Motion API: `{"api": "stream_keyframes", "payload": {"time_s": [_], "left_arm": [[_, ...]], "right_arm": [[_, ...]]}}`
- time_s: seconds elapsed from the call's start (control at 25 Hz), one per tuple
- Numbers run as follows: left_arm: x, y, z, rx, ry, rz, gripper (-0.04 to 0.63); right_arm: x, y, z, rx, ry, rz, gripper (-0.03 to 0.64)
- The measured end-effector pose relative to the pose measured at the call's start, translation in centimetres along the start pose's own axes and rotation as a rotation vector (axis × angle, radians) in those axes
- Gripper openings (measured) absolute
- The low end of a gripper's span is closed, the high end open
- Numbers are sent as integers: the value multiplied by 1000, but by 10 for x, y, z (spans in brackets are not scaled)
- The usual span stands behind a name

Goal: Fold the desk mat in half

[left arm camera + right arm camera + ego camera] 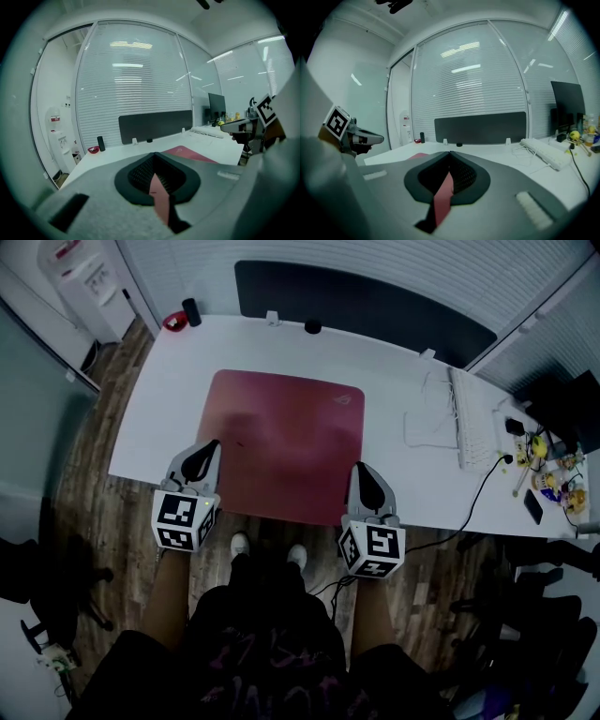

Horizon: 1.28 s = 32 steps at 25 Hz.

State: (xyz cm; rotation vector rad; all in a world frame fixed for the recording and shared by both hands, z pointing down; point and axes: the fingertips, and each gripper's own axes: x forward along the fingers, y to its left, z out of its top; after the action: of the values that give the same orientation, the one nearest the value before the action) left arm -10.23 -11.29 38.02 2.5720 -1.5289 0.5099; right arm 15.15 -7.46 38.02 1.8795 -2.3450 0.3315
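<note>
far left, on floor beside white table [159, 409]: white water dispenser [89, 282]. on table's far left corner: small red bowl [174, 322] w/ dark cylinder [191, 311] just beside.

next, at table's near edge: left gripper [200, 462], pressed together on near left corner of desk mat [286, 427]. in left gripper view, seen as thin pink strip [158, 194] pinched btw. the black pads [140, 176].

in middle of table: the desk mat, pink-red, spread out and not folded, w/ its near edge at table's front edge. cannot tell if near edge is raised. behind it, along table's far side: long dark panel [375, 306]. below, on wood floor btw. both grippers: two white shoes [240, 545].

at mat's near right corner: right gripper [367, 486], also closed tight on the mat. in right gripper view, same pink-red strip [442, 199] clamped in the pads [461, 176].

right of mat, well apart: white keyboard [469, 418] w/ white cable [422, 427]. then black cable [478, 498] going over table's edge. far right: small mixed things, too blurred to name.
</note>
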Motion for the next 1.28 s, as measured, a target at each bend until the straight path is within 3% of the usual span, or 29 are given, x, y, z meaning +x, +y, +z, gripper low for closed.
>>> {"api": "stream_keyframes", "payload": {"time_s": [1.28], "left_arm": [[10,-3,-125,-125,175,-63,2]], "right_arm": [[-2,33,-128,104,230,-36,6]]}}
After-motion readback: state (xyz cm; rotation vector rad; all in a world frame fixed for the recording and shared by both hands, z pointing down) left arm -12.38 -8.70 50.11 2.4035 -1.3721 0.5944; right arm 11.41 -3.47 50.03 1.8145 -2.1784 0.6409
